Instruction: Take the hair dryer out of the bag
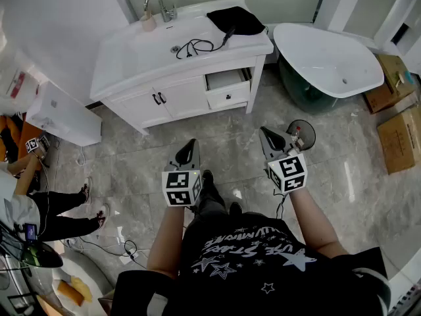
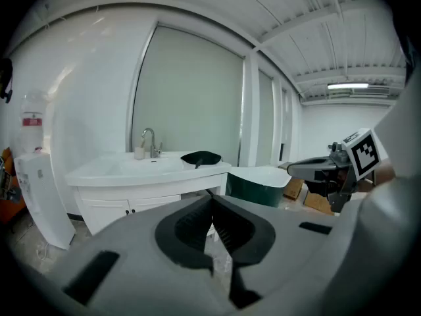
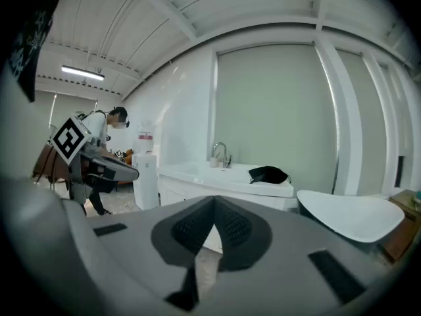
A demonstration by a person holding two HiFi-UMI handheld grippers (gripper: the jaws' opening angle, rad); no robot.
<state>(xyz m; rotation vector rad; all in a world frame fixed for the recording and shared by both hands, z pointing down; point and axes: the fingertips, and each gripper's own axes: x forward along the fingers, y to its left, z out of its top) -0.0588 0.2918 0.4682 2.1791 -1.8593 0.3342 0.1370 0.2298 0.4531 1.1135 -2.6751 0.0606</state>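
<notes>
A black bag (image 1: 235, 19) lies on the right end of a white vanity top (image 1: 131, 51). A black cord (image 1: 195, 46) runs out of it across the counter; the hair dryer itself is hidden. Both grippers hang over the floor, well short of the vanity and pointing toward it. My left gripper (image 1: 190, 143) is shut with nothing in it, and so is my right gripper (image 1: 265, 133). In the left gripper view the jaws (image 2: 212, 197) meet below the distant bag (image 2: 200, 157). The right gripper view shows shut jaws (image 3: 214, 200) and the bag (image 3: 268, 174) far ahead.
A drawer (image 1: 227, 88) stands pulled out of the vanity front. A faucet (image 1: 158, 5) rises at the back. A white bathtub (image 1: 329, 61) stands to the right, with cardboard boxes (image 1: 400, 137) beyond. A white unit (image 1: 62, 114) and a seated person (image 1: 39, 206) are at the left.
</notes>
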